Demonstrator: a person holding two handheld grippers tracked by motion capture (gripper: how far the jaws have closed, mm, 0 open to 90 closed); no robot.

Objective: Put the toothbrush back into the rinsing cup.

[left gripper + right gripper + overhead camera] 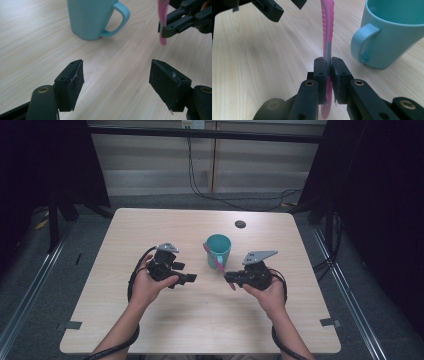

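Note:
A teal mug (218,247) stands upright near the middle of the wooden table (150,230), its handle toward the person's side. My right gripper (328,72) is shut on the lower handle of a pink and grey toothbrush (327,30). The brush slants up beside the mug (392,32), outside it. In the high view the right gripper (229,278) is just right of and nearer than the mug, with the toothbrush (218,262) in it. My left gripper (116,80) stands open over bare wood, nothing between its jaws, left of the mug (90,17).
A small dark round hole (240,224) sits in the tabletop behind the mug. Black cables (200,190) trail on the floor beyond the far edge. Dark frame posts (52,215) stand off both sides of the table.

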